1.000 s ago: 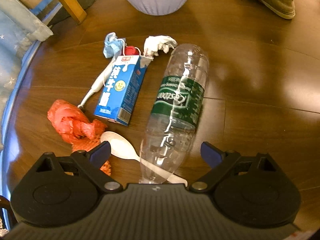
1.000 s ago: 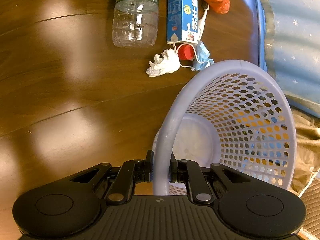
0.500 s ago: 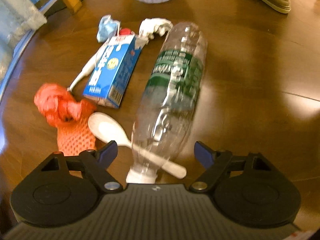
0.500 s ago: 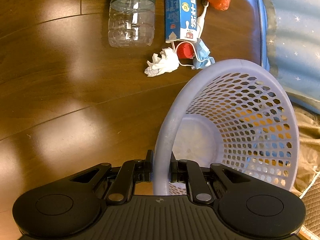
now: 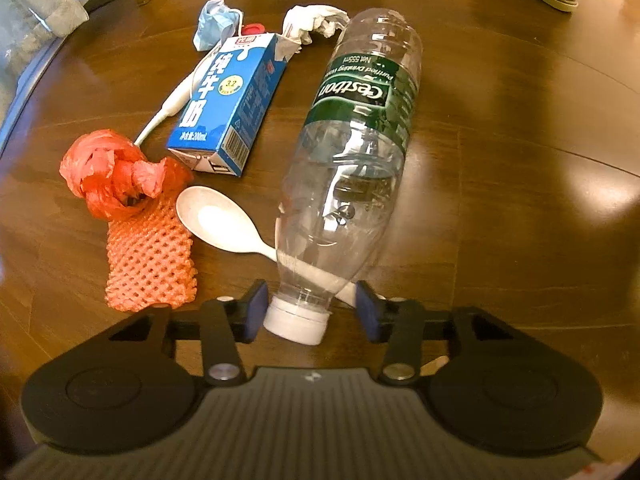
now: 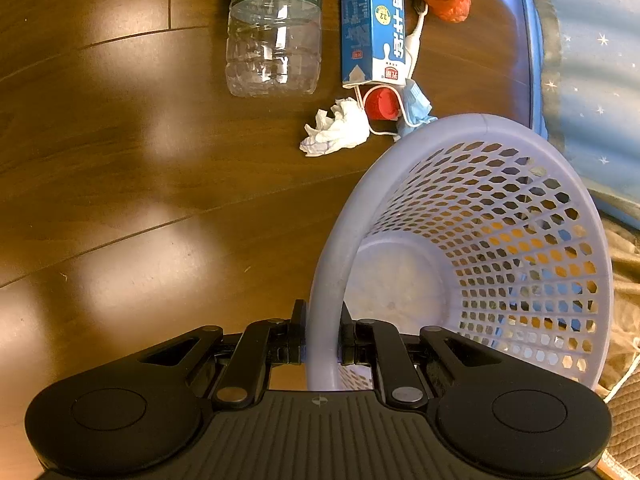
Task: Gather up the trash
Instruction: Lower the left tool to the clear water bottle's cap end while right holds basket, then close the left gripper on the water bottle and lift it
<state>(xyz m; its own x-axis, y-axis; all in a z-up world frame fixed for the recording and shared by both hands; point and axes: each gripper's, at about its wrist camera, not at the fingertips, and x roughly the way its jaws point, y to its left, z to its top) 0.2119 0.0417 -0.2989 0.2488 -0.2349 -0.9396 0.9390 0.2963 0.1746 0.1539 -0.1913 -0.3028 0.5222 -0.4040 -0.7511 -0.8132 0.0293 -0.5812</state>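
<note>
While the right tool (image 6: 322, 338) pinches the rim of the lilac waste basket (image 6: 472, 216), the left tool (image 5: 308, 312) is closing round a water bottle's neck.

Pinned by its rim, the basket stays mouth-up and ready, I'd say, to take the litter. The clear water bottle (image 5: 356, 152) lies flat on the wood floor (image 5: 500, 200), cap (image 5: 295, 324) toward the left tool, base toward the basket, long axis running away from the tool. Its blue pads (image 5: 256, 310) flank the cap, the right one not yet touching. A plastic spoon (image 5: 218, 220) is partly under the bottle; a milk carton (image 5: 230, 104) lies just beside it.
</note>
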